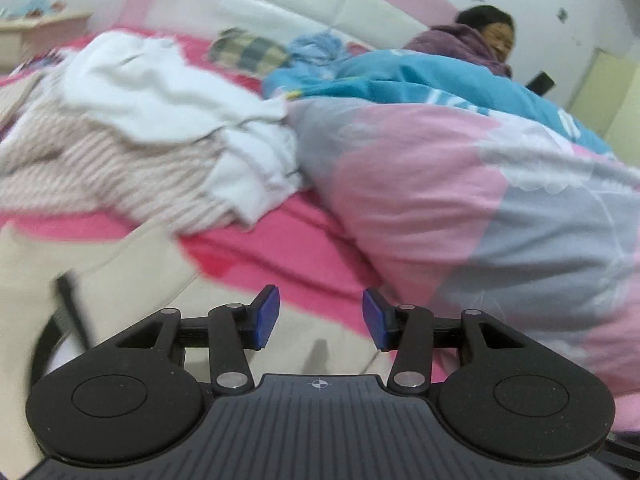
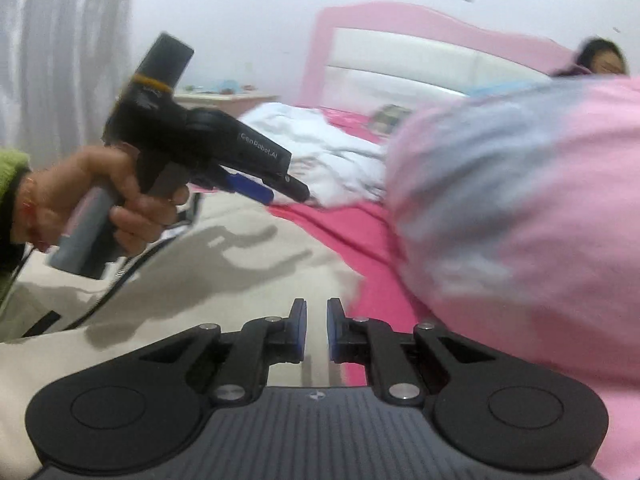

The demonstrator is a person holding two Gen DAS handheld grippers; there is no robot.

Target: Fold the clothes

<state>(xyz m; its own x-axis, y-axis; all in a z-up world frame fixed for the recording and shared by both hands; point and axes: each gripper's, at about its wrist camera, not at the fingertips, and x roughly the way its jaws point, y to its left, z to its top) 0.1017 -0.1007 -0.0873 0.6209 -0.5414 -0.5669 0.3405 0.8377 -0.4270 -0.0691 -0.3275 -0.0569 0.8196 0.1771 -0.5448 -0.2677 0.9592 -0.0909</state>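
A cream jacket (image 2: 240, 264) with a dark zipper lies spread on the pink sheet (image 2: 360, 232); in the left wrist view the cream jacket (image 1: 120, 264) shows at the lower left. My left gripper (image 1: 319, 320) hangs open above its edge with nothing between the blue pads (image 1: 267, 316). The right wrist view shows the left gripper (image 2: 288, 196) from the side, held by a hand (image 2: 120, 196) in a green sleeve. My right gripper (image 2: 317, 328) is over the jacket, its jaws nearly together and empty.
A pile of white (image 1: 160, 80) and striped (image 1: 100, 168) clothes lies at the back left of the bed. A bulky pink-and-grey duvet (image 1: 480, 208) fills the right side. A person (image 1: 460, 40) sits under a blue quilt (image 1: 400, 80) by the headboard (image 1: 280, 0).
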